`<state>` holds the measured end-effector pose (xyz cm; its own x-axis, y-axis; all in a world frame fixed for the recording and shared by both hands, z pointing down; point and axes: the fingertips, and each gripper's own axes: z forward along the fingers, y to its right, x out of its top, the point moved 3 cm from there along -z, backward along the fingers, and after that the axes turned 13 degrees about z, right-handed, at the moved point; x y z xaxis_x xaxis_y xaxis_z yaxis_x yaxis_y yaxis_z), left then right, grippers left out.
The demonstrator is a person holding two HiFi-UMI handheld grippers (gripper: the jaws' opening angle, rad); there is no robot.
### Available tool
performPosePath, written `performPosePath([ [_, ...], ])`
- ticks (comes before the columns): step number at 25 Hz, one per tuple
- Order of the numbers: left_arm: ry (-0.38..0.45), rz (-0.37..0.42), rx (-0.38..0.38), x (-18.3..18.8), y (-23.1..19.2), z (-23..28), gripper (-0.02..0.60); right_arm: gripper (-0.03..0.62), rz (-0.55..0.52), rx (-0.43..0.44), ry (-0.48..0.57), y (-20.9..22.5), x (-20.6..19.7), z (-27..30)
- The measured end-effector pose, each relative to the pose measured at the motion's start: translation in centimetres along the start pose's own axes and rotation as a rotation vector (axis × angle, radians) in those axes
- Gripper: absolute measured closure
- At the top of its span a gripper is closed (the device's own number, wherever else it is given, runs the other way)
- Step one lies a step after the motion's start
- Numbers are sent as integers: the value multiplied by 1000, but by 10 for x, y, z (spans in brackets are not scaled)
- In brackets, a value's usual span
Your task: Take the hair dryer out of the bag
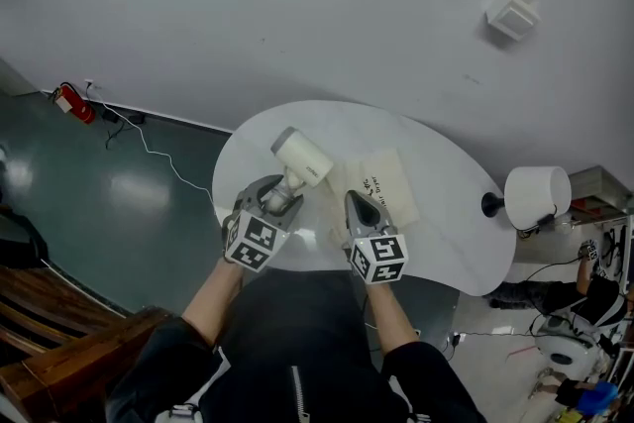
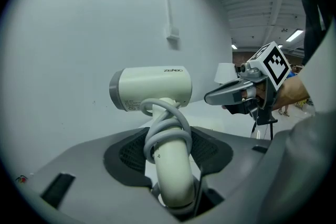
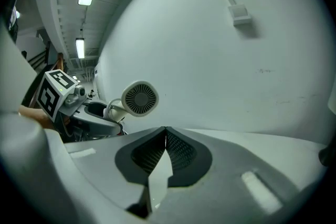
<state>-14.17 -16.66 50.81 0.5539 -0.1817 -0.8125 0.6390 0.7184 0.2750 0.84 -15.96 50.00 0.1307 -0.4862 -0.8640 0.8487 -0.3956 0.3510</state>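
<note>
The white oval worktop (image 1: 446, 223) stands by a white wall on a green floor. The left tongs (image 1: 280, 196) grip the hair dryer (image 1: 302, 157) by its cord-wrapped handle, outside the bag (image 1: 388, 185). The bag lies flat just ahead of the closed right tongs (image 1: 359, 210). Its opening cannot be made out.

Left gripper (image 1: 281, 195) clamped on the hair dryer (image 1: 303, 157) handle — right gripper (image 1: 355, 203) jaws closed, empty; both held side by side, tilted down
</note>
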Motion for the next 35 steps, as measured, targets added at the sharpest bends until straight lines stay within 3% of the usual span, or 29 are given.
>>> performPosePath([
  [9, 67, -24, 44, 15, -10, -18, 359, 591, -39, -27, 75, -10, 12, -17],
  [22, 102, -36, 4, 19, -8, -19, 359, 592, -64, -23, 74, -16, 9, -19],
  [35, 77, -39, -7, 11, -6, -13, 359, 592, -59, -25, 49, -11, 6, -17],
])
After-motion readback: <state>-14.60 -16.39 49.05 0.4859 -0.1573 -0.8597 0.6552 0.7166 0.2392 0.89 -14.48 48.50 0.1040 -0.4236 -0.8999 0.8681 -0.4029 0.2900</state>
